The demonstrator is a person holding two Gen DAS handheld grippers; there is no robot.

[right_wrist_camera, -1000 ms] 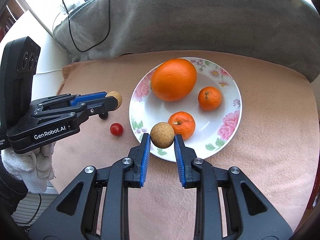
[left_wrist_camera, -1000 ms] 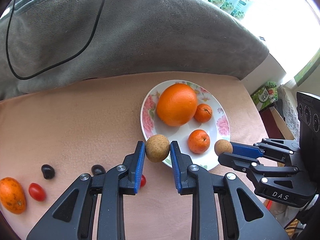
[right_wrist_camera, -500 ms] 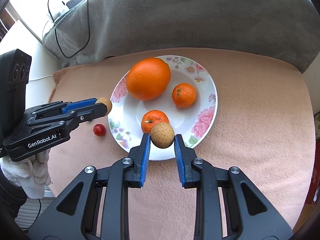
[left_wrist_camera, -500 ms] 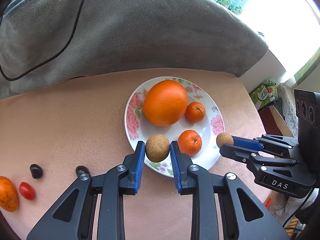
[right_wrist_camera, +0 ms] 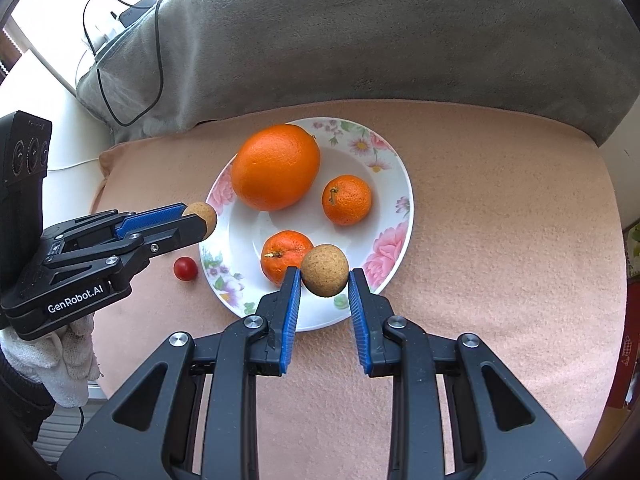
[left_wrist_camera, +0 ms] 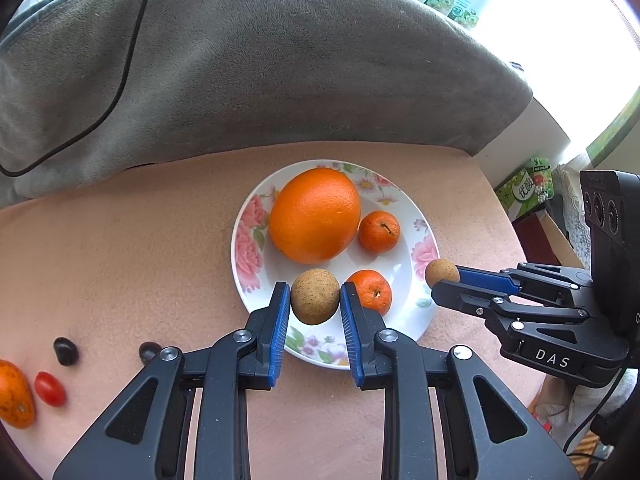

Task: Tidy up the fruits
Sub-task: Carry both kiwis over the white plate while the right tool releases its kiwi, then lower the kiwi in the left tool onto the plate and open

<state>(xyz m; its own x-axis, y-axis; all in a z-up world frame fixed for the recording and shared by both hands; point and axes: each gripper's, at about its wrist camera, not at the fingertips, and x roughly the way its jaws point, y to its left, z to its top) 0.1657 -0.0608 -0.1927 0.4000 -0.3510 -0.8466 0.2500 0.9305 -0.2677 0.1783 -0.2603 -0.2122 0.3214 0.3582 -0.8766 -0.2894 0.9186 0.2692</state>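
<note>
A floral white plate on the pink cloth holds a large orange and two mandarins. My left gripper is shut on a brown longan and holds it over the plate's near left part. It shows in the right wrist view at the plate's left rim. My right gripper is shut on a second brown longan above the plate's near right rim. It shows in the left wrist view.
Left of the plate on the cloth lie two dark fruits, a cherry tomato and an orange fruit. A grey cushion with a black cable lies behind. The cloth's edge drops off at right.
Both grippers have moved in over the plate, each still holding its longan. The left one went from the plate's left edge to over its near part.
</note>
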